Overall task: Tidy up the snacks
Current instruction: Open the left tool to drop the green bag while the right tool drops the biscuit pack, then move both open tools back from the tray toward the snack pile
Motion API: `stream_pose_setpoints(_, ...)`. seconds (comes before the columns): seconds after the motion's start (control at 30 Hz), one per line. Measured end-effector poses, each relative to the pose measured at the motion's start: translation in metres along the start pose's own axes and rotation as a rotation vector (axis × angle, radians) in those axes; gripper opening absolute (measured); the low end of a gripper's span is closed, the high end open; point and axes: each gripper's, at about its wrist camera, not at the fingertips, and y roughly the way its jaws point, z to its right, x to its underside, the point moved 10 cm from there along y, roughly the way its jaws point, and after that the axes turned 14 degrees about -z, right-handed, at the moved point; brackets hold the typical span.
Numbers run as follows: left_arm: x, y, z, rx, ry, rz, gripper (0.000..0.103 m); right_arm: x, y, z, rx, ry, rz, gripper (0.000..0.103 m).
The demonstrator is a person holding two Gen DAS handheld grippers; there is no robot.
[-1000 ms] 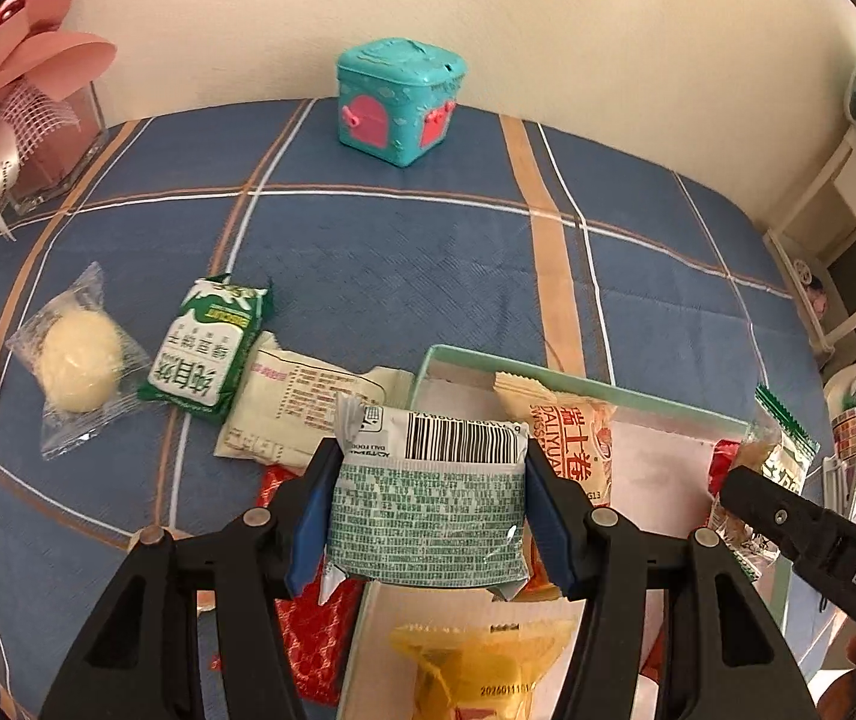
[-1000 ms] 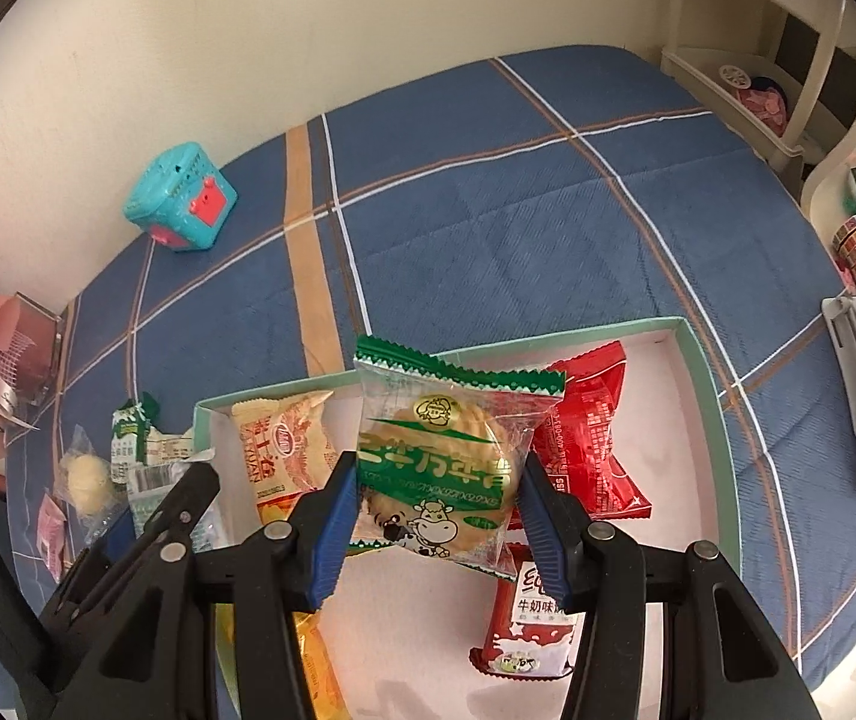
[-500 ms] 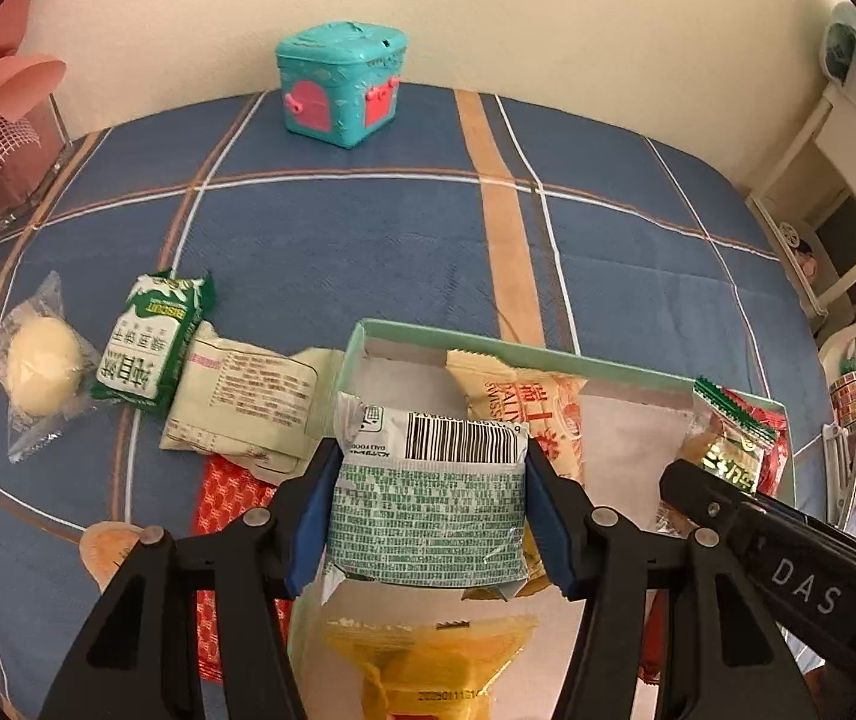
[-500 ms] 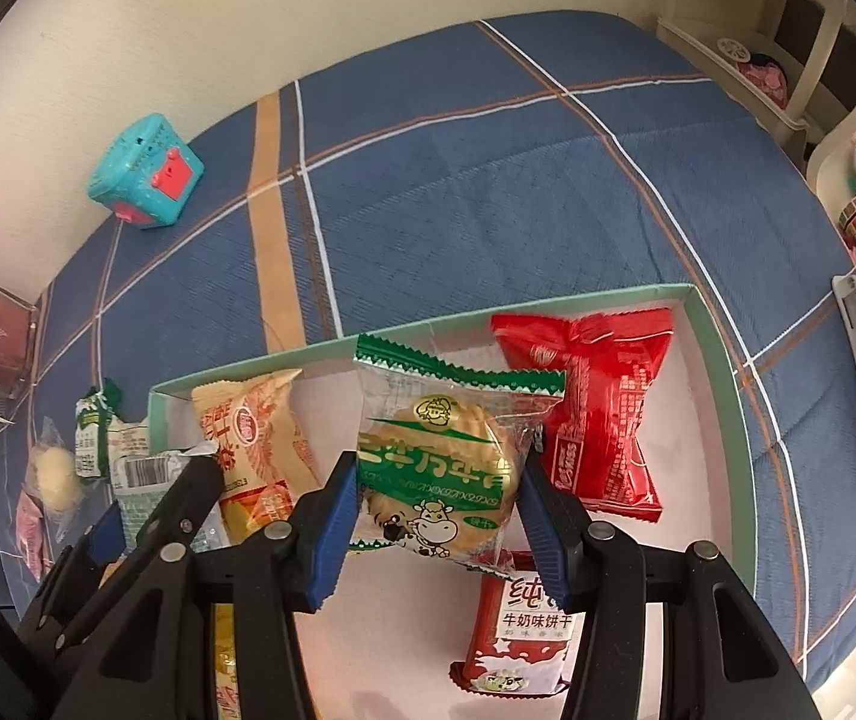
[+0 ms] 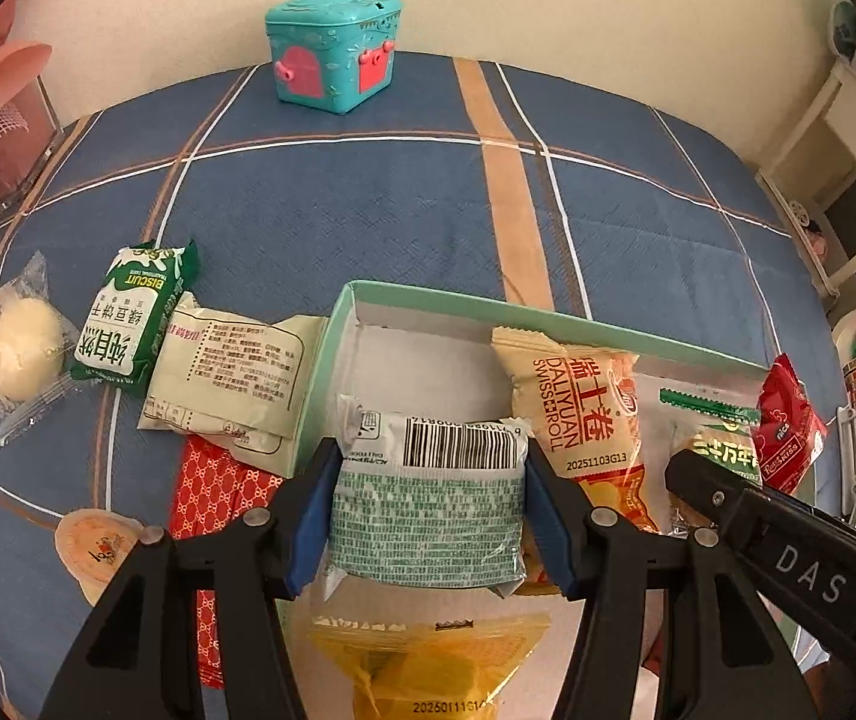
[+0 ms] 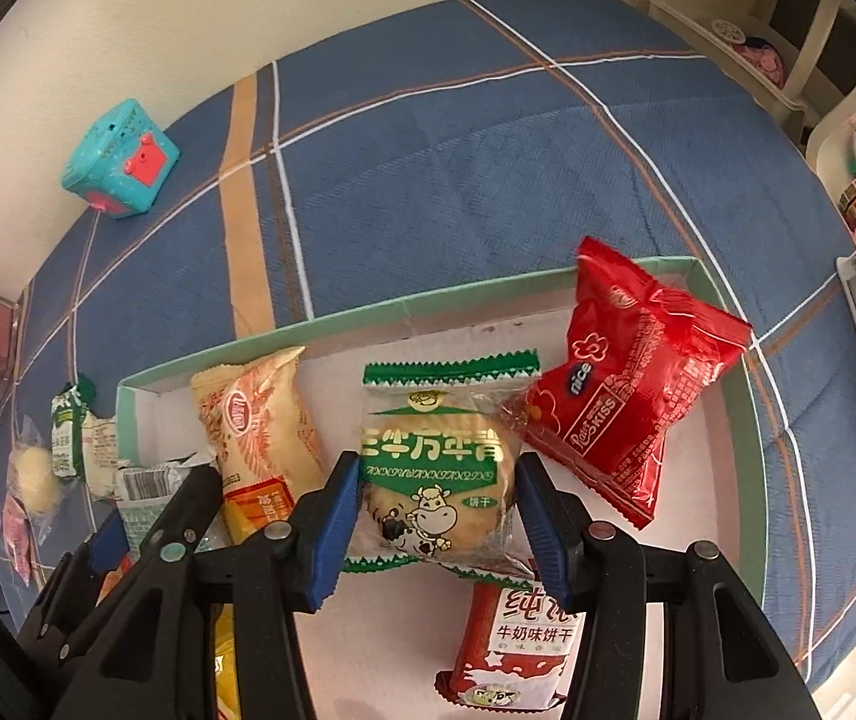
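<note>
My left gripper (image 5: 431,507) is shut on a white-and-green snack packet with a barcode (image 5: 428,495), held over the left part of the green-rimmed box (image 5: 428,303). In the right wrist view my right gripper (image 6: 437,510) is shut on a green-edged cow biscuit packet (image 6: 437,468), held over the middle of the box (image 6: 368,315). Inside the box lie an orange Swiss roll pack (image 6: 260,426), a red pack (image 6: 632,384), a red-and-white milk biscuit pack (image 6: 518,642) and a yellow pack (image 5: 428,660).
Left of the box on the blue plaid cloth lie a green biscuit pack (image 5: 134,318), a cream packet (image 5: 230,378), a clear-wrapped round pastry (image 5: 23,348), a red patterned sachet (image 5: 218,492) and a jelly cup (image 5: 98,549). A teal toy chest (image 5: 332,51) stands by the wall.
Both grippers have sunk closer to the box with their packets still held. The left one has shifted from the box's left rim to over its inside.
</note>
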Motion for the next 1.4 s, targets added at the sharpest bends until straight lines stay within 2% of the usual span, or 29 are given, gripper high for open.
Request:
stream_pose_setpoints(0.23, -0.005, 0.007, 0.002, 0.019, -0.006, -0.029, 0.061, -0.001, 0.002, 0.003, -0.01, 0.02, 0.0, 0.058)
stream_pose_setpoints(0.33, -0.011, 0.007, 0.001, 0.02, -0.004, -0.035, 0.064, -0.002, -0.005, 0.003, -0.019, 0.021, 0.021, 0.07)
stream_pose_setpoints(0.57, -0.013, -0.019, 0.005, 0.044, -0.005, -0.01, 0.066, -0.004, -0.029, 0.0, -0.044, 0.007, 0.059, 0.072)
stream_pose_setpoints(0.67, -0.016, -0.035, 0.004, 0.058, -0.016, 0.011, 0.069, -0.006, -0.05, -0.004, -0.048, -0.01, 0.104, 0.073)
stream_pose_setpoints(0.83, -0.022, -0.066, -0.006, 0.052, -0.03, 0.072, 0.07, -0.009, -0.085, -0.008, -0.065, -0.02, 0.183, 0.073)
stream_pose_setpoints(1.03, -0.022, -0.087, -0.049, 0.025, -0.115, 0.111, 0.07, -0.009, -0.101, -0.007, -0.057, -0.027, 0.223, 0.073)
stream_pose_setpoints(1.4, -0.013, -0.099, -0.123, -0.024, -0.273, 0.129, 0.07, -0.005, -0.082, -0.022, -0.038, -0.053, 0.18, 0.073)
